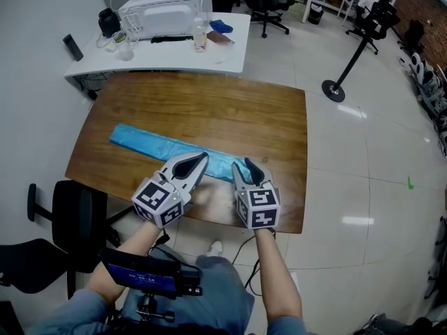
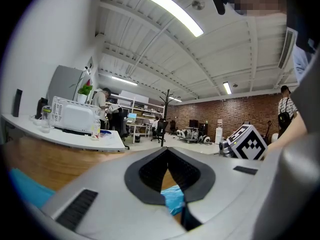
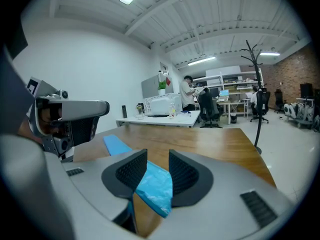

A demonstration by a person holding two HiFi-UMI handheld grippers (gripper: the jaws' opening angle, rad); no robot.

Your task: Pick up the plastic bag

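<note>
The right gripper [image 1: 246, 167] stands open astride the near end of the long, folded blue plastic bag [image 1: 154, 144] on the brown wooden table [image 1: 265, 117]. The left gripper [image 1: 201, 159] hovers beside it, clenched and empty. Sinking lower before closing should catch the thin film.

Bare tabletop [image 1: 209, 103] beyond the plastic bag [image 1: 150, 142]

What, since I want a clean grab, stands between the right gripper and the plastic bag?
Nothing visible. The plastic bag lies on the table, and its near end is already between the open jaws of the right gripper.
</note>
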